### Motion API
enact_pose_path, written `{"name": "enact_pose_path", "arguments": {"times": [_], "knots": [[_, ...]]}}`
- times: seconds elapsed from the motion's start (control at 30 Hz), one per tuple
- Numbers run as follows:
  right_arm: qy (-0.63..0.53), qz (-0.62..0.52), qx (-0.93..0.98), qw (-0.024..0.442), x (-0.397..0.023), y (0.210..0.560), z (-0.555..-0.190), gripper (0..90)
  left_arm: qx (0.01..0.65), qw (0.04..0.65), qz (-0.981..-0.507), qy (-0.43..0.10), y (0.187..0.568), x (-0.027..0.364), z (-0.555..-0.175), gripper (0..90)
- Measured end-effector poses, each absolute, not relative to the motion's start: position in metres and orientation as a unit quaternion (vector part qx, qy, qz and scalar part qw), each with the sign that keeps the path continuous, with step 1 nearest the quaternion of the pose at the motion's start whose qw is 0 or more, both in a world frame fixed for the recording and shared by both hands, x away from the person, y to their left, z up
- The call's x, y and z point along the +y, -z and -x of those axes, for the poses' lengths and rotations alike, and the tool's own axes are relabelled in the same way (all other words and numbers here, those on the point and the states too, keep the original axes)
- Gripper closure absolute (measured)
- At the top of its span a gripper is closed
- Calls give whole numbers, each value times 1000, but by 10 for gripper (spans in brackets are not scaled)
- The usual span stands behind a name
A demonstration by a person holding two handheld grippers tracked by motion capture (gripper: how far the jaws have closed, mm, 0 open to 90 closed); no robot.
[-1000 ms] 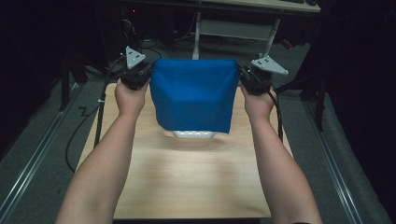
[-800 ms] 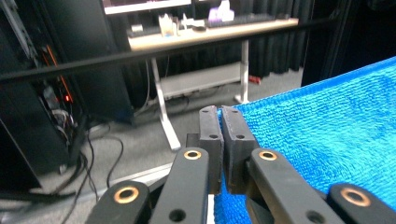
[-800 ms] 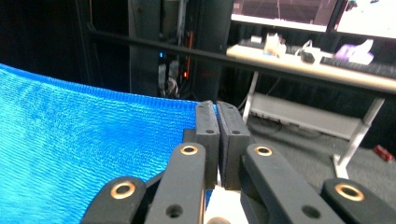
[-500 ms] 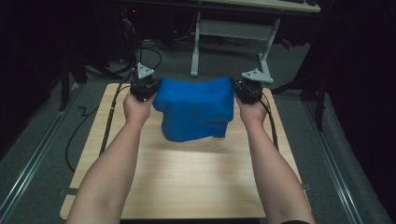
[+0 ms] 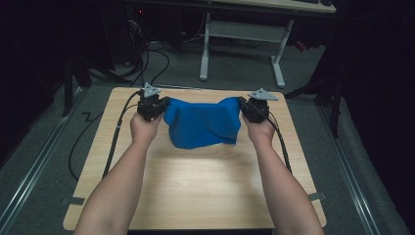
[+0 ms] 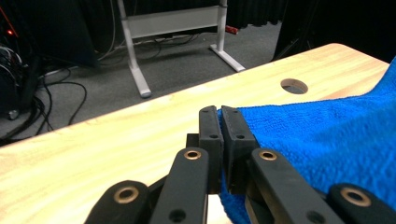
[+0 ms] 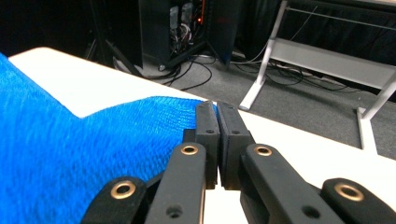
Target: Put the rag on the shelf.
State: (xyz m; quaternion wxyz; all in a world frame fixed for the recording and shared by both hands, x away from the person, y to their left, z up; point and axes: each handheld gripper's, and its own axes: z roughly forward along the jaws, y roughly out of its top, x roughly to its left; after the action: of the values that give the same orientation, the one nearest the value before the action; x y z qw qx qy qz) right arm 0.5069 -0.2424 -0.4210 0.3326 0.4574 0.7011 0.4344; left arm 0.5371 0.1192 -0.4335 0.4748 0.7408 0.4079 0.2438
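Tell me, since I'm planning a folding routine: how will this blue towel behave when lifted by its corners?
Likely floppy: the blue towel sags between the left gripper and the right gripper, so expect it to drape rather than keep shape. Probably not slippery: its looped pile looks grippy where the shut jaws pinch it. It seems light.

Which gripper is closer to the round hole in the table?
Right. The hole lies by the far right corner, past the right hand-held gripper; the left hand-held gripper is across the towel.

High view looks down on the table [image 5: 195, 186]; both gripper views skim its far edge closely.
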Motion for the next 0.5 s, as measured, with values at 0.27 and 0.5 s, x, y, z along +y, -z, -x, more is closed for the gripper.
{"name": "enact_pose_path", "arguments": {"times": [0.27, 0.5], "knots": [[-438, -458, 704, 321, -242, 437, -494, 892, 412, 479, -741, -228, 450, 121, -525, 880], [-428, -451, 718, 315, -233, 448, -488, 891, 422, 489, -737, -197, 471, 122, -519, 880]]}}
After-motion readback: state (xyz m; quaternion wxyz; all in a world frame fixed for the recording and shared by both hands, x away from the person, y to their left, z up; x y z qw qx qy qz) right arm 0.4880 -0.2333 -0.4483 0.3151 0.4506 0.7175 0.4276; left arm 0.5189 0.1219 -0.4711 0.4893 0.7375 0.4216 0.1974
